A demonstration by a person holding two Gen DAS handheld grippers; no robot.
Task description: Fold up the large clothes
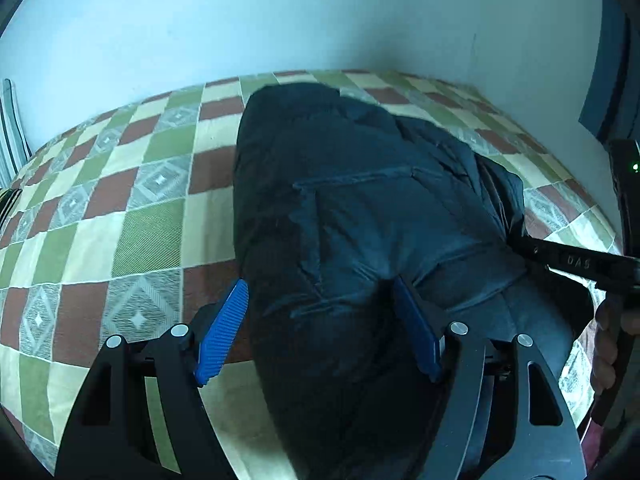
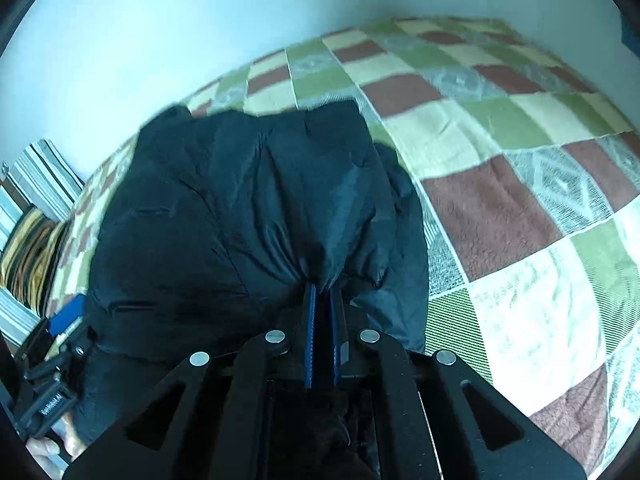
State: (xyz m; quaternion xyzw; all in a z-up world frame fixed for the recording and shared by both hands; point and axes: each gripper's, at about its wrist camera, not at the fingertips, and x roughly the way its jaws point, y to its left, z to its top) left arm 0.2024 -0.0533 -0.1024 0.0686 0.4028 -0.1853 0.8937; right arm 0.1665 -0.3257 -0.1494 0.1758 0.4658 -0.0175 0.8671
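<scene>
A black puffy jacket (image 1: 360,200) lies bunched on a checkered quilt (image 1: 120,220). My left gripper (image 1: 320,284) straddles a thick fold of it. Both blue pads (image 1: 222,332) bear on the fold's sides, and the fabric puckers at the right one. In the right wrist view the jacket (image 2: 240,208) fills the middle. My right gripper (image 2: 323,288) is shut, with a pinch of the fabric drawn tight between its pads. The right gripper's black finger (image 1: 560,256) shows at the jacket's right edge in the left wrist view. The left gripper (image 2: 52,368) shows at the lower left of the right wrist view.
The quilt (image 2: 520,180) of green, brown and cream squares covers a bed that runs up to a pale wall (image 1: 280,20). Striped pillows or bedding (image 2: 36,208) are stacked at the bed's left end. A person's hand (image 1: 612,340) holds the right gripper.
</scene>
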